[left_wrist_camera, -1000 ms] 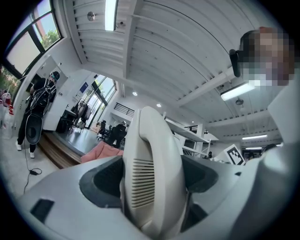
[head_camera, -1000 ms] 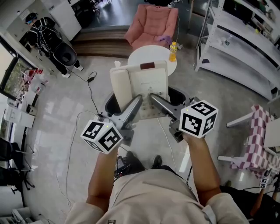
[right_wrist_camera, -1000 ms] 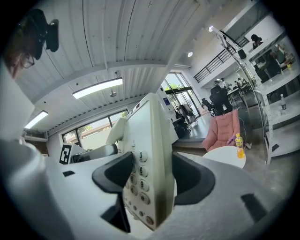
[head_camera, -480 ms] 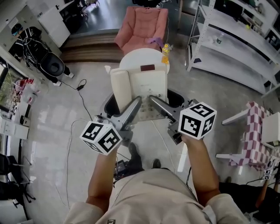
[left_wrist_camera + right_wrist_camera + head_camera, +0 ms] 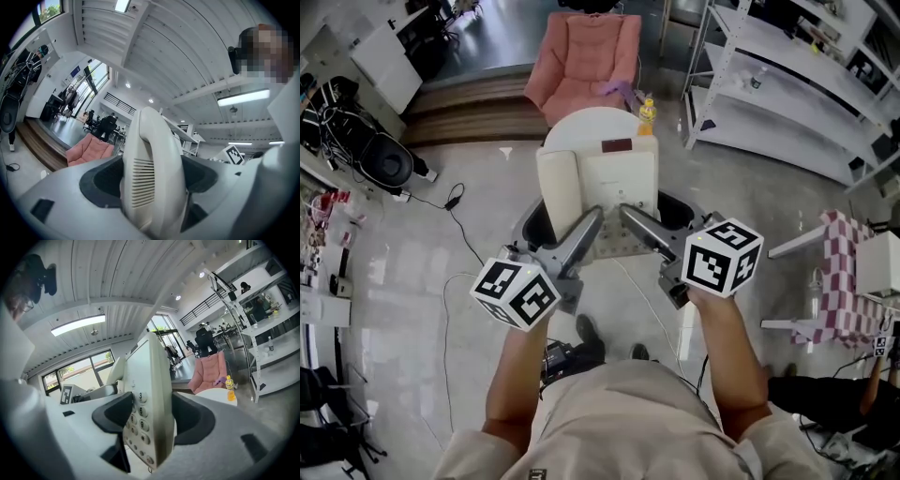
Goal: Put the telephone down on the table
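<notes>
A cream desk telephone (image 5: 602, 183) with its handset (image 5: 557, 187) on the left side is held in the air between both grippers. In the head view my left gripper (image 5: 589, 225) grips its lower left and my right gripper (image 5: 630, 217) its lower right. The left gripper view has the ribbed handset (image 5: 151, 180) clamped between the jaws. In the right gripper view the keypad edge (image 5: 149, 420) sits between the jaws. A round white table (image 5: 586, 127) lies just beyond the phone, partly hidden by it.
A yellow bottle (image 5: 647, 114) stands on the table's right edge. A pink armchair (image 5: 581, 52) is behind the table, and white shelving (image 5: 787, 75) runs along the right. A dark round object (image 5: 536, 225) sits on the floor under the phone. Cables (image 5: 459, 281) cross the floor at left.
The table, armchair and shelving have slid leftward in the head view. Both grippers and the telephone keep the same hold and place in the frame.
</notes>
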Demonstrator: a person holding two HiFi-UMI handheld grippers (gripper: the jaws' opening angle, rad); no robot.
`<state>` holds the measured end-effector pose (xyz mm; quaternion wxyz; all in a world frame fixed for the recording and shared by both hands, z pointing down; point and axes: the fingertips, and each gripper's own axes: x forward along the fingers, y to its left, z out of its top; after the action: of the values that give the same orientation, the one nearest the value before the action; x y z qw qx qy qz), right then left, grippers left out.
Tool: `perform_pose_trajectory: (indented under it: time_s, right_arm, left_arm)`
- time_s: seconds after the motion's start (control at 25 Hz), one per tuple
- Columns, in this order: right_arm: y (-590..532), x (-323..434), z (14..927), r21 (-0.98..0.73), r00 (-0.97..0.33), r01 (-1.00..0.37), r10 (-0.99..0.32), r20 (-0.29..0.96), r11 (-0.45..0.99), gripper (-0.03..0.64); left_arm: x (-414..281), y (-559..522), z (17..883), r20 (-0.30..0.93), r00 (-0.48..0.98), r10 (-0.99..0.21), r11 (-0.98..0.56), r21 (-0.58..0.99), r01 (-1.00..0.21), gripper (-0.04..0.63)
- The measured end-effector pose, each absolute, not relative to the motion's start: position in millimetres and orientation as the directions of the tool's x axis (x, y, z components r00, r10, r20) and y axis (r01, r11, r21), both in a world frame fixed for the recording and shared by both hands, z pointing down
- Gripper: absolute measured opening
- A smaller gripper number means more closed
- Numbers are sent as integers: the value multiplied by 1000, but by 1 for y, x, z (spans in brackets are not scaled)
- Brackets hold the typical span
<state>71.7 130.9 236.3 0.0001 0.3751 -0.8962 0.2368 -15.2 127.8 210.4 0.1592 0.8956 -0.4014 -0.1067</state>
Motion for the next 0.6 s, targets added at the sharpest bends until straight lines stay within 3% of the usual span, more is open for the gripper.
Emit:
perform_pose_trajectory:
  time_s: [0.6]
  right_arm:
    - [64,16,237,-421,-676,-709,-715,179,565,253]
  left_arm:
    - [-70,56,211,-58,700,-711,-667,369,-647,373]
